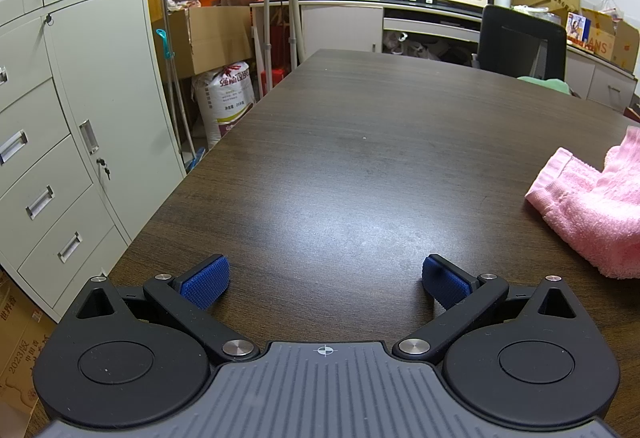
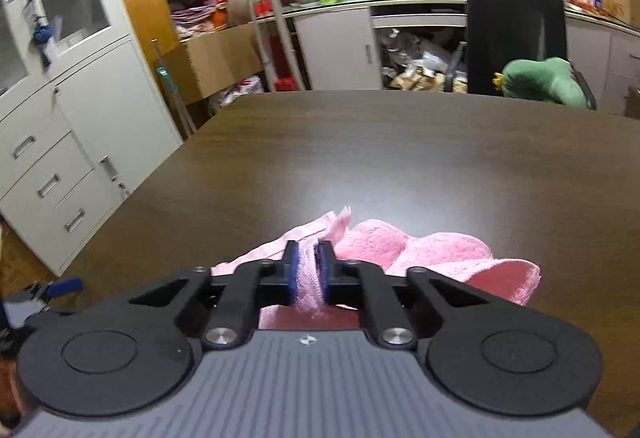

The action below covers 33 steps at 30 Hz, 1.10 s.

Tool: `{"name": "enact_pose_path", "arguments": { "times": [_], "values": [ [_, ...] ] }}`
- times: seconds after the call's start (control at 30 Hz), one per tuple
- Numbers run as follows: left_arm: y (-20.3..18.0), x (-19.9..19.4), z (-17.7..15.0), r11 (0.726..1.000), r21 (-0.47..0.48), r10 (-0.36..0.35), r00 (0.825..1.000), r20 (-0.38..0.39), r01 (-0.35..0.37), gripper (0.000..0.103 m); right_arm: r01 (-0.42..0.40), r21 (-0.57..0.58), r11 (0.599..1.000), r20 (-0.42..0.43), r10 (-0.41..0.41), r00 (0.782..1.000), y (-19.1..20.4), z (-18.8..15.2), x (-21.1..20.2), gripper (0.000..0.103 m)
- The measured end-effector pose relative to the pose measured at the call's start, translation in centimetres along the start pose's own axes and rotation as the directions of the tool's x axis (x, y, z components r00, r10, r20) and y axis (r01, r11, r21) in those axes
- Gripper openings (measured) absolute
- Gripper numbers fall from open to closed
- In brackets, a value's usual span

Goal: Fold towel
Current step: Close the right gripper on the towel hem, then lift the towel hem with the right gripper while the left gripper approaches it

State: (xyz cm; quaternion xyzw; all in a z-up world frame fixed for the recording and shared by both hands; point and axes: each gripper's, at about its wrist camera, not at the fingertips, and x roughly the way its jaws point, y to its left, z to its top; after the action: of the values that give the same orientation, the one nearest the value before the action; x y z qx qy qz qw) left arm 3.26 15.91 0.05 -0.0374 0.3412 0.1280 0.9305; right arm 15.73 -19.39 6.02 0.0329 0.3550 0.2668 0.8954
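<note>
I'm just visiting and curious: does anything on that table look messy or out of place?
Only the pink towel: it lies crumpled in a heap on the dark table, not flat. The right gripper pinches one bunched part; the left gripper is open and empty.

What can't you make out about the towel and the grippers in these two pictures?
- Towel: left wrist view, cut off by the right edge.
- Towel's near part: right wrist view, hidden behind the right gripper.
- Left gripper: open, over bare table.
- Right wrist view: blurred.
</note>
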Motion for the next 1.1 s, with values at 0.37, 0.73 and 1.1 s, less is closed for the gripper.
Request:
{"name": "enact_pose_path", "arguments": {
  "times": [0.37,0.73,1.1],
  "values": [
    [0.1,-0.1,0.0,1.000,0.004,-0.007,1.000,0.001,0.007,0.103,-0.098,-0.223,0.970,0.059,0.113,0.992,1.8,-3.2,-4.5,0.008],
    [-2.6,-2.2,0.7,0.993,0.106,-0.060,0.998,0.031,0.057,0.103,-0.112,-0.357,0.927,0.116,0.163,0.980,4.0,-9.3,-4.7,0.008],
    [-10.4,-7.3,4.3,0.931,0.238,-0.292,0.956,0.028,0.277,0.103,-0.096,-0.337,0.937,0.142,0.151,0.978,3.4,-10.2,-3.4,0.011]
  ]
}}
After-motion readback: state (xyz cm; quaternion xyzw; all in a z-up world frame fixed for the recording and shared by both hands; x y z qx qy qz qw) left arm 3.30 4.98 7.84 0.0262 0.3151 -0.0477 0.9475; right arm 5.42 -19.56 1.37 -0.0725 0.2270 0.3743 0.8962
